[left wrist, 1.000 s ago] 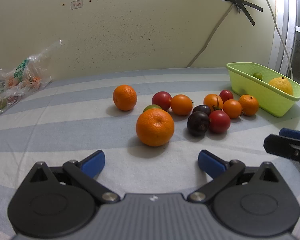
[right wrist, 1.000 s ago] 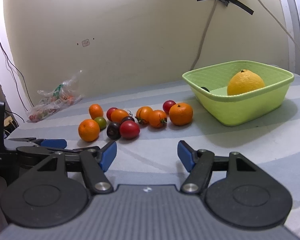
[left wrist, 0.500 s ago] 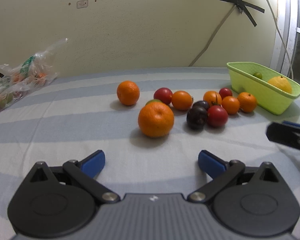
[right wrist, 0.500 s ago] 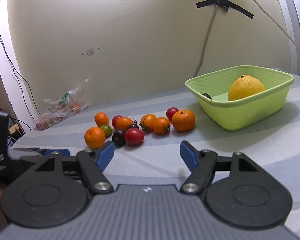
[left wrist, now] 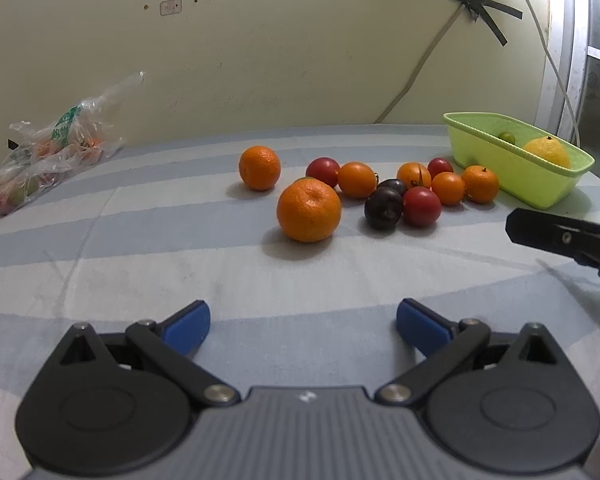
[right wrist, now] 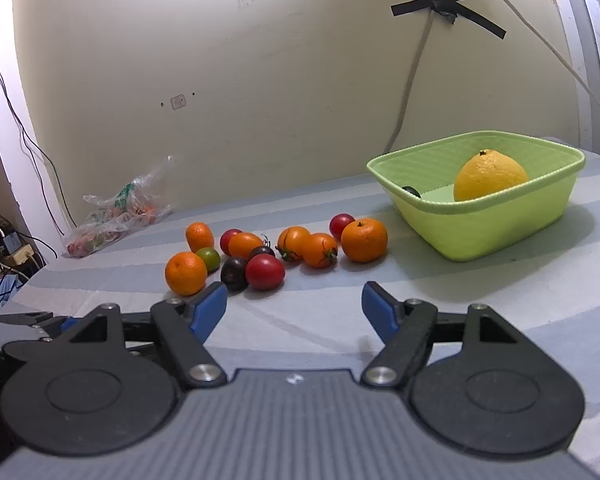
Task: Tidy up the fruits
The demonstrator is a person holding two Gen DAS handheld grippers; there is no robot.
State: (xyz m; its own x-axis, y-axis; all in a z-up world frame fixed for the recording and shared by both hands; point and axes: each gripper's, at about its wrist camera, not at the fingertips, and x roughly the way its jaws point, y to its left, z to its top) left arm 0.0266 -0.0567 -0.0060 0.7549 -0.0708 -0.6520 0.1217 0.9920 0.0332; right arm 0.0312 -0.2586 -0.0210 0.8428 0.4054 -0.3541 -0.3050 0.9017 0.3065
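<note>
Several small fruits lie in a loose cluster on the striped cloth: oranges, red and orange tomatoes, dark plums and a green one. The nearest big orange (left wrist: 309, 211) sits ahead of my left gripper (left wrist: 303, 323), which is open and holds nothing. A light green basket (right wrist: 500, 222) at the right holds a yellow citrus (right wrist: 490, 175) and a small dark green fruit (right wrist: 411, 191). My right gripper (right wrist: 294, 306) has nothing between its fingers and its jaws are still opening; it stands in front of a red tomato (right wrist: 265, 271) and a dark plum (right wrist: 234, 273).
A clear plastic bag (left wrist: 46, 152) of produce lies at the far left by the wall. A cable (right wrist: 410, 80) taped to the wall drops behind the basket. Cords and a plug strip (right wrist: 12, 252) sit off the table's left edge. The right gripper's finger (left wrist: 560, 236) juts in from the right.
The left gripper has drawn back from the fruits, so they look smaller and farther. The right gripper's fingers have spread wider. No fruit has moved.
</note>
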